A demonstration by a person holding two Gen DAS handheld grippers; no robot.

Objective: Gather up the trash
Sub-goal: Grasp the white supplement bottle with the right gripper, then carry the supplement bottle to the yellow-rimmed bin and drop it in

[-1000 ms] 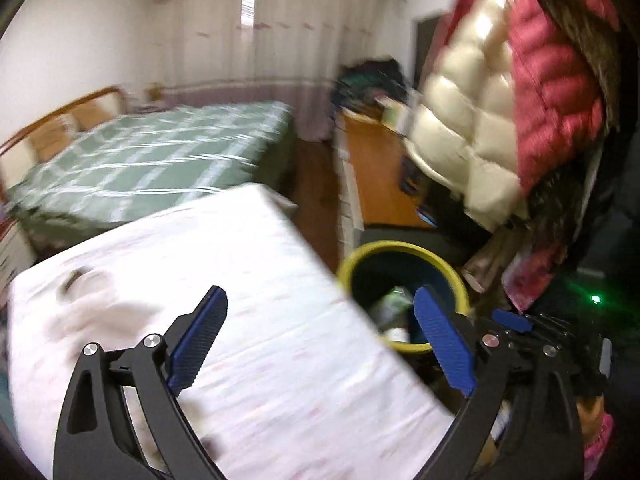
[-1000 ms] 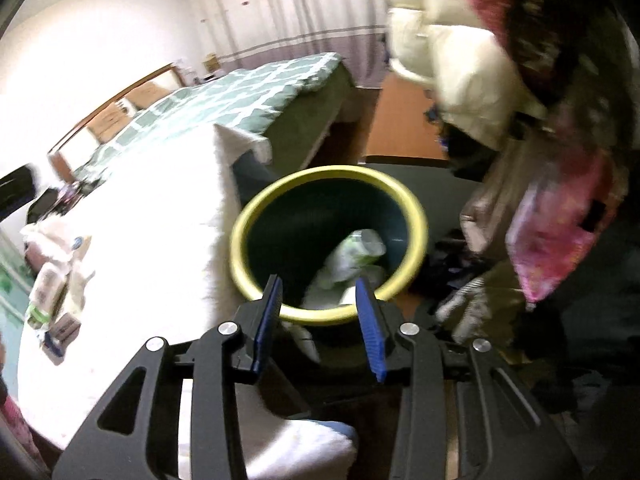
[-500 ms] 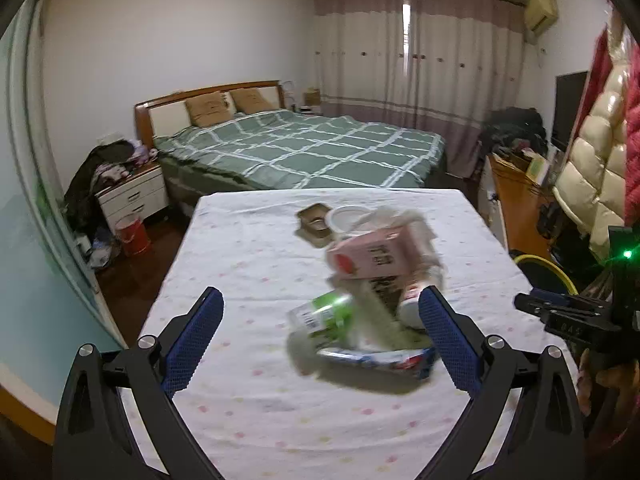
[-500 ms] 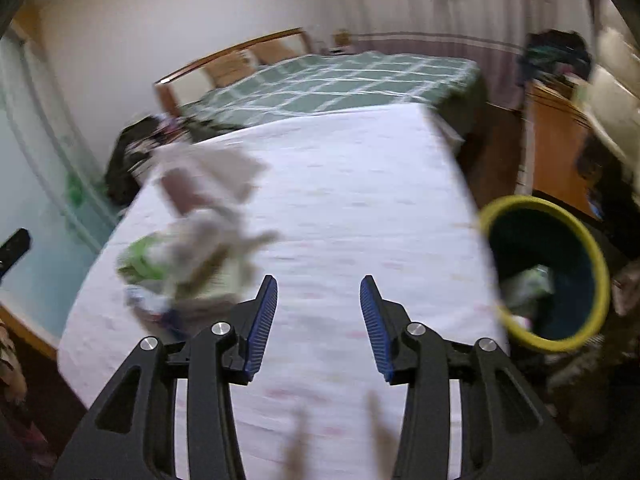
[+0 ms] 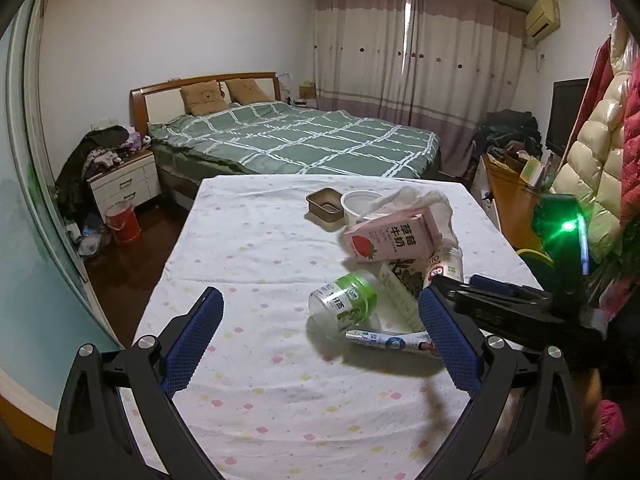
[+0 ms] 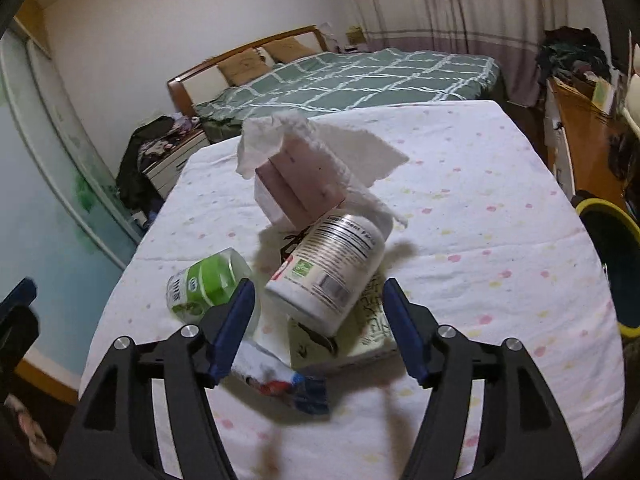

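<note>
A pile of trash lies on the white dotted tablecloth (image 5: pixel 260 252): a pink milk carton (image 5: pixel 390 238), a green-labelled clear cup (image 5: pixel 344 300) on its side, a white supplement bottle (image 6: pixel 332 268), a flat printed box (image 6: pixel 372 332), a toothpaste tube (image 5: pixel 390 340), crumpled tissue (image 6: pixel 276 140), a brown tray (image 5: pixel 325 203) and a white cup (image 5: pixel 358 206). My left gripper (image 5: pixel 320 340) is open and empty above the near table. My right gripper (image 6: pixel 320 328) is open, its fingers either side of the supplement bottle's base, not touching. The yellow-rimmed bin (image 6: pixel 612 256) stands at the table's right.
A green checked bed (image 5: pixel 304 140) lies behind the table. A nightstand (image 5: pixel 124 184) and a red bucket (image 5: pixel 123 224) stand at the left. A wooden desk (image 5: pixel 508 196) and hanging puffer coats (image 5: pixel 600 168) are at the right.
Both grippers have swung left from the bin to the table. The right gripper has opened wider and come close over the trash pile. The left gripper has stayed open.
</note>
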